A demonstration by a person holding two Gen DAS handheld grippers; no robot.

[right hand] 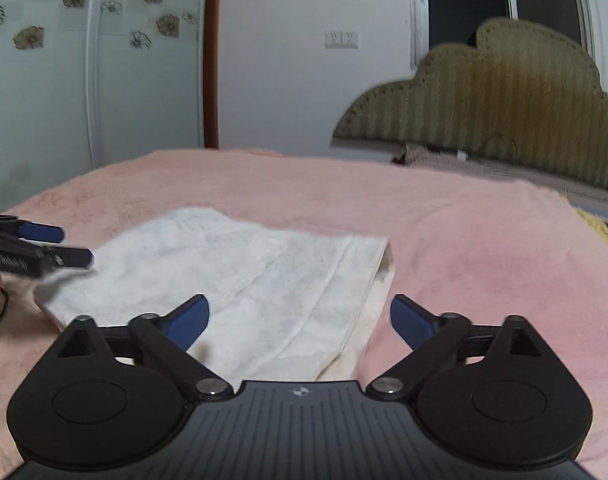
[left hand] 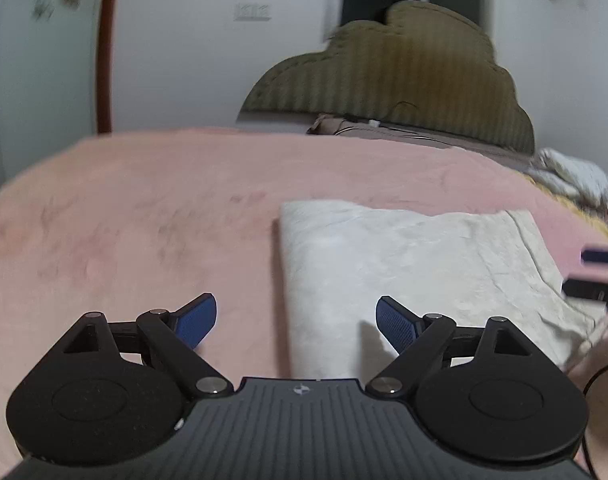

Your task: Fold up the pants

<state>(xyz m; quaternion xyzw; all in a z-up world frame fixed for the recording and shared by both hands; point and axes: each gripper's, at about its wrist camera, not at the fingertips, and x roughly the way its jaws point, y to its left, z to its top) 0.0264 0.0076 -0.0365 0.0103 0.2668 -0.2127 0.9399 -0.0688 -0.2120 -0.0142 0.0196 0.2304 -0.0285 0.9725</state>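
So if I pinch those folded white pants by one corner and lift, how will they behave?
The white pants are probably floppy: soft, wrinkled cloth lying flat on the pink blanket. Lifted by one corner, the stacked layers would likely sag and unfold. Pushed, they may bunch on that fuzzy surface rather than slide.

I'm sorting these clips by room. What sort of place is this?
Most likely a bedroom: white folded pants lie on a bed under a pink blanket, with a padded olive headboard against the wall and a dark window behind it.
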